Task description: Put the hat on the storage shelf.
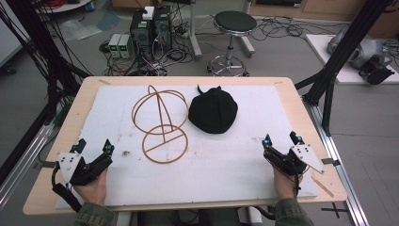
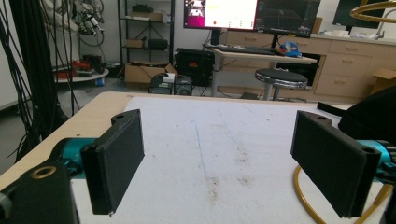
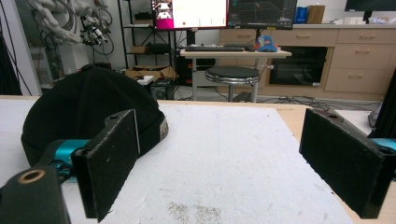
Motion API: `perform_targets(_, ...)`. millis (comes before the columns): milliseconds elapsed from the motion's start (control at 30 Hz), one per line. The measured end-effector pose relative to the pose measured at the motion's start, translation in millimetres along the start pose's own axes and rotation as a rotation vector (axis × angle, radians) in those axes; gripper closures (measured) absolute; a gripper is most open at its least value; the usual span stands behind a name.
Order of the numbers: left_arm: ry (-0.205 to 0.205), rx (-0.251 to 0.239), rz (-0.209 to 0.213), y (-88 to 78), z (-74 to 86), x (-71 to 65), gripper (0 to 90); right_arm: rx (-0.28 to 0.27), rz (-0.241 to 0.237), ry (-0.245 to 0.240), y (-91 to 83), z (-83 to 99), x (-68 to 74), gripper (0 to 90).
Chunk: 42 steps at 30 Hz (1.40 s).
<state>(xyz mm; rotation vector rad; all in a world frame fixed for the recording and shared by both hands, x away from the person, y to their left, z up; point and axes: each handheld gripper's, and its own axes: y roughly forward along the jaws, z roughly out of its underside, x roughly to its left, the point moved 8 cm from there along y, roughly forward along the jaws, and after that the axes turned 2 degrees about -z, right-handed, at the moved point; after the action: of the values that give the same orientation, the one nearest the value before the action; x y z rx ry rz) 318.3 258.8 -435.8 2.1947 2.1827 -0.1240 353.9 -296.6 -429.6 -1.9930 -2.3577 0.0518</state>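
Note:
A black cap point(image 1: 213, 111) lies on the white mat point(image 1: 226, 160) at the middle right, and it also fills the left of the right gripper view point(image 3: 88, 112). Beside it on the left stands an orange wire hat stand point(image 1: 160, 125) with a round base ring; part of that ring point(image 2: 303, 196) curves behind the right jaw in the left gripper view. My left gripper point(image 1: 95, 147) rests open near the table's front left, empty. My right gripper point(image 1: 281, 139) sits open at the front right, with nothing between its jaws.
The mat covers a wooden table point(image 1: 89, 89). Beyond the far edge are a black stool point(image 1: 234, 23), computer towers point(image 1: 150, 28) and loose cables on the floor. Black frame struts point(image 1: 329, 80) rise by the table's right side.

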Motion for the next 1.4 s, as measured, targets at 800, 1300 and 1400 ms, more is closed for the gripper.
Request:
perform_targets(800, 0.008, 0.008, 0.015, 5.4, 1.1, -6.1, 17.4, -0.001, 0.015, 0.021, -5.2, 0.5, -8.3, 11.3)
perform_targets(1300, 0.059, 0.013, 0.026, -0.5, 1.5, -9.4, 17.4, 0.061, -0.076, 0.092, 6.4, -8.2, 2.3, 11.2)
perform_targets(1400, 0.067, 0.023, 0.039, -0.3, 3.0, -11.9, 17.4, 0.074, -0.105, 0.069, 7.9, -11.5, 8.8, 11.2)
